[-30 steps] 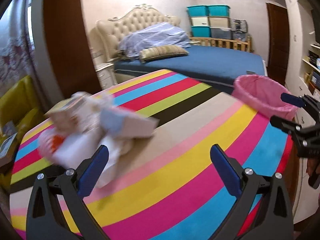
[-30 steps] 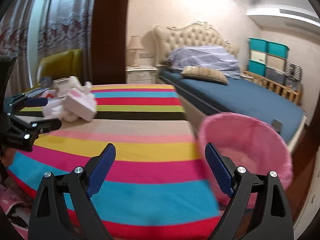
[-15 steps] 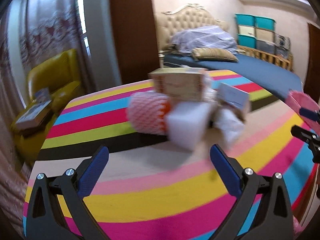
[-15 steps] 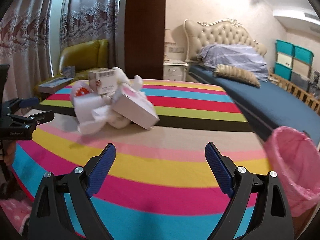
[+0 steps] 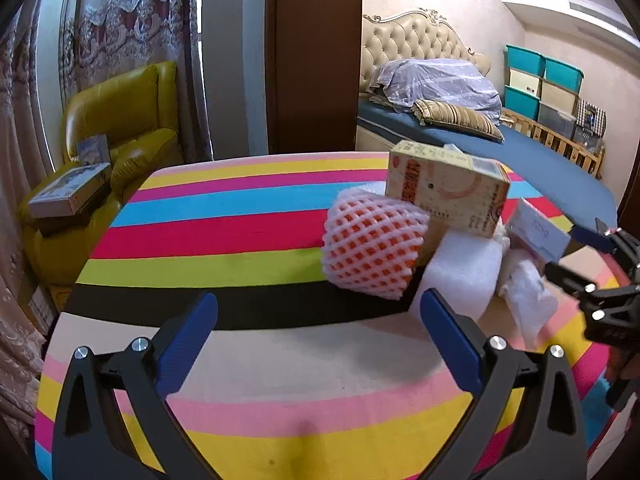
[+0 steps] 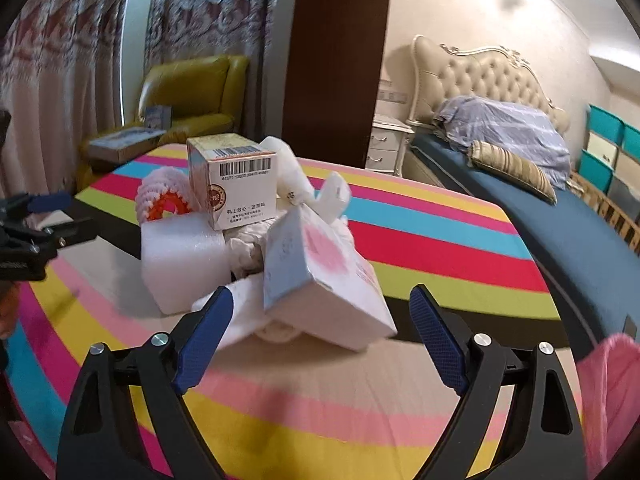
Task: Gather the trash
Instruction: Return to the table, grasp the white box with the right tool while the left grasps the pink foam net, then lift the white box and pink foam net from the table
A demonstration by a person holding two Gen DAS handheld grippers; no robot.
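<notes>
Nothing is looking collected yet. The whole trash pile (image 6: 256,248) is sitting on the striped table (image 6: 420,240), center-left in the right wrist view: a tan box (image 5: 446,188), a netted foam sleeve (image 5: 372,248), a white foam block (image 6: 184,256), crumpled paper and a pale carton (image 6: 324,276). The left gripper (image 5: 318,340) and right gripper (image 6: 318,330) are both gaping wide, holding nothing. The pink bin (image 6: 608,392) is waiting at lower right.

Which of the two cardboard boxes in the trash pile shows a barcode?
The yellowish box sitting on top of the pile; its white end bears the barcode. The other, the pink-and-blue box, lies tilted lower, nearest the right gripper.
</notes>
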